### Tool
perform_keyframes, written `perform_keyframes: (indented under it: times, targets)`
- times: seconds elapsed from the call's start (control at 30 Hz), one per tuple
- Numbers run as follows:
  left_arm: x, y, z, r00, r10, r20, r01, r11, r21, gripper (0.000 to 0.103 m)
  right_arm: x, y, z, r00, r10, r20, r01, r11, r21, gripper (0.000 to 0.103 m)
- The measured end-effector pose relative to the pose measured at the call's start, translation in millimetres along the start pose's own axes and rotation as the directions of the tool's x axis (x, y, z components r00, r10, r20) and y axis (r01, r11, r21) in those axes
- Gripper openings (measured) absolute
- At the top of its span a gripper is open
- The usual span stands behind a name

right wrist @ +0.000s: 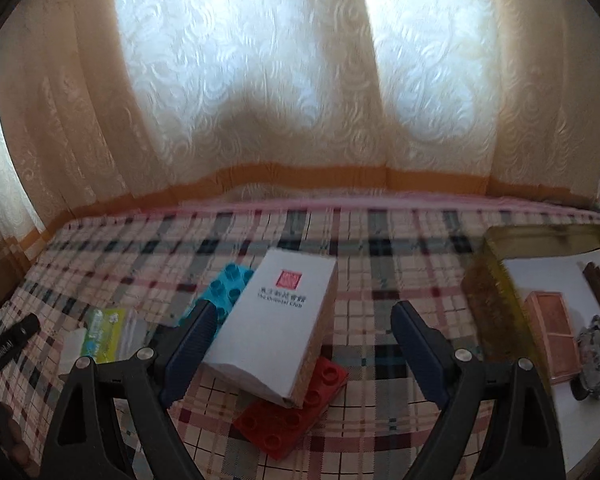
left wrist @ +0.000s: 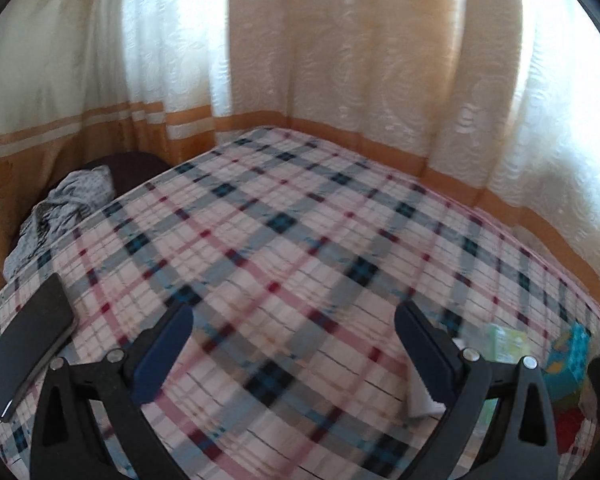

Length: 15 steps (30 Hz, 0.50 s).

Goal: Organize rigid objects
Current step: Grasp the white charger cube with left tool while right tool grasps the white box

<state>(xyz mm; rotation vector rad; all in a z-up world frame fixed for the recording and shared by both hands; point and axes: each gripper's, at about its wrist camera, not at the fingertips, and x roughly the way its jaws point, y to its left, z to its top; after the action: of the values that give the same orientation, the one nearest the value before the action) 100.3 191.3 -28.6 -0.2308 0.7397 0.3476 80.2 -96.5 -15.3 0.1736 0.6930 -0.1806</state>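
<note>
- The white box (right wrist: 278, 322) sits mid-bed on the plaid bedspread (right wrist: 380, 264), propped askew: its near end rests on the red brick (right wrist: 296, 416), and the blue brick (right wrist: 224, 290) lies just beside its far left edge.
- Looks like light cardboard, stiff and smooth-faced; I'd judge it could slip, so pinch across the two long sides, not the printed top.
- Right gripper (right wrist: 300, 344) has its tongs spread wide, nothing clamped, the box lying between them in view.
- Left gripper (left wrist: 294, 348) is also apart, over bare plaid, holding nothing.
- Further out: an open gold tin (right wrist: 496, 280) to the right, a green packet (right wrist: 108, 332) to the left, and a dark phone (left wrist: 30, 344) near the bed's left edge.
</note>
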Motion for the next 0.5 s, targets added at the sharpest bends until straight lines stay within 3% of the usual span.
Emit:
perform_keyframes:
  times: [0.07,0.13,0.17,0.2,0.33,0.5]
  targets:
    - [3.5,11.1,2.0,1.0,0.014,-0.011,-0.015,0.999,-0.049,0.102,1.0,-1.8,-0.2,1.0,0.02,-0.007,-0.02,1.0,0.012,0.086]
    - [5.8,16.7,0.9,1.0,-0.008,-0.026,0.006,0.996,-0.091,0.102,2.3,-3.8,-1.7,0.999,0.044,-0.02,-0.044,0.999,0.017,0.068]
    - [6.2,14.2,-0.3,0.999,-0.03,-0.033,0.027,0.996,-0.089,0.102,4.2,-4.0,-2.6,0.998,0.045,-0.037,-0.045,0.999,0.013,0.054]
    - [6.4,10.5,-0.9,0.999,-0.041,-0.036,0.038,0.997,-0.074,0.102,3.4,-5.8,-3.5,0.997,0.07,-0.036,-0.07,0.997,0.018,0.045]
    - [3.5,-18.4,-5.4,0.994,-0.101,-0.048,0.103,0.993,0.058,0.102,-1.9,-9.5,-9.3,0.991,0.132,-0.029,-0.132,0.991,0.029,0.044]
    - [3.3,-42.8,-15.4,0.988,-0.13,-0.081,0.142,0.975,0.169,0.102,-27.4,-11.8,-16.4,0.986,0.16,0.043,-0.16,0.987,-0.004,0.044]
